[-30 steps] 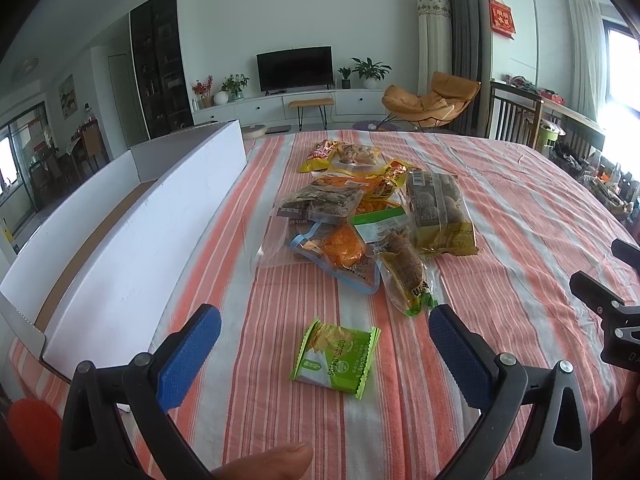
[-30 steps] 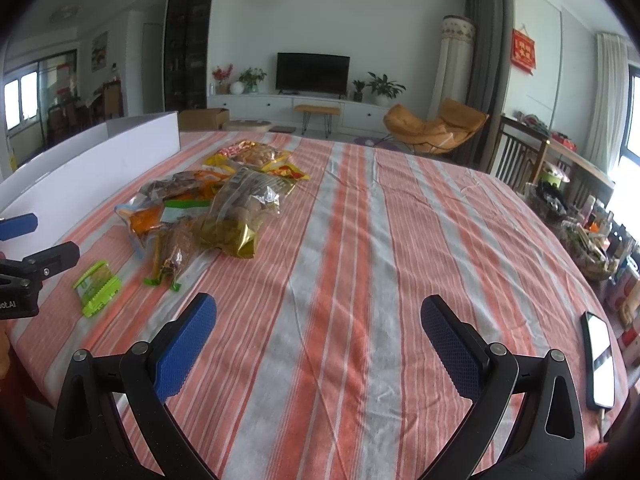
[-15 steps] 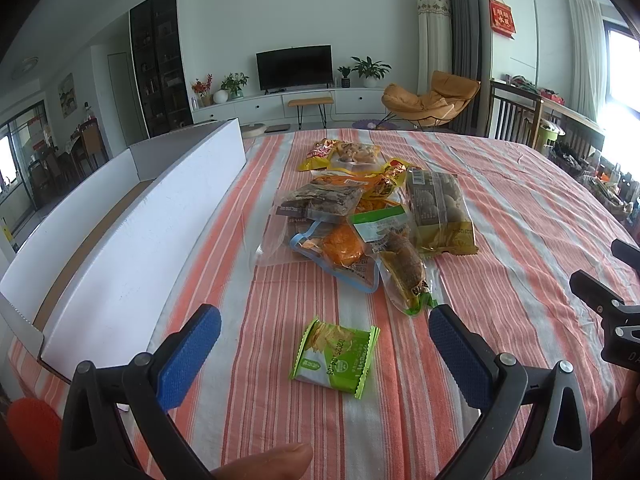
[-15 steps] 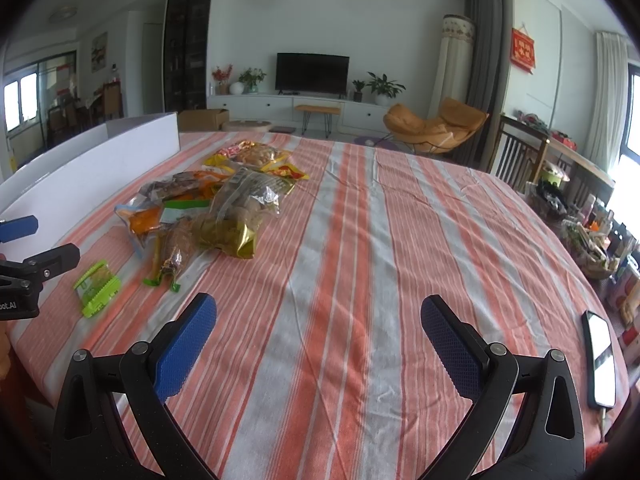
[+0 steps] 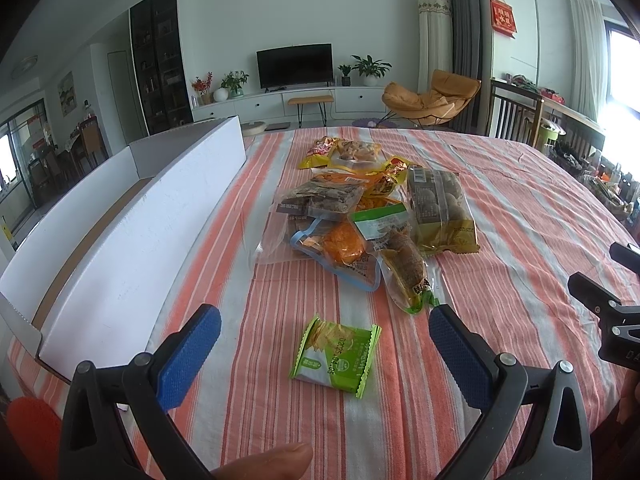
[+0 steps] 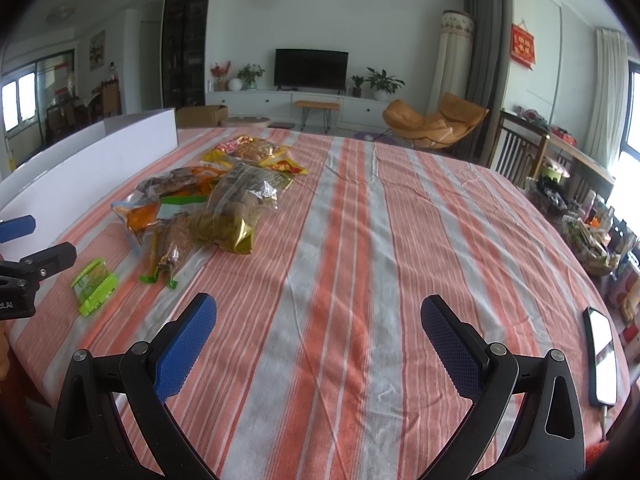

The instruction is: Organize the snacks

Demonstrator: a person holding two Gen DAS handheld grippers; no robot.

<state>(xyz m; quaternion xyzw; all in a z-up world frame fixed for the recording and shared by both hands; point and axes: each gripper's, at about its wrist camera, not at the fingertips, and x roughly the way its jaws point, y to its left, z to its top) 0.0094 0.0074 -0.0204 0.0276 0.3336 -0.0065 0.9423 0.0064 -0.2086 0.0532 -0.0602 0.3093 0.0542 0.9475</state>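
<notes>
**Lined up on the green packet, nothing picked yet**

My left gripper is spread wide and holds nothing, its blue pads either side of the small green snack packet that lies alone near the table's near edge. My right gripper is just as wide and empty, over bare striped cloth toward the right side, with a phone at the right edge.

Farther in, along the table's middle, sits the heap of snack bags: a clear pouch with orange pieces, a long brown roll in a green-tipped wrapper, a gold bag of round pieces, yellow bags at the back. Along the left edge lies the open white box, which I take as the place for the snacks.

I judge sorting has barely begun. Next I should lower the left gripper onto the green packet, close on its thin flat body, then carry it left into the box.
</notes>
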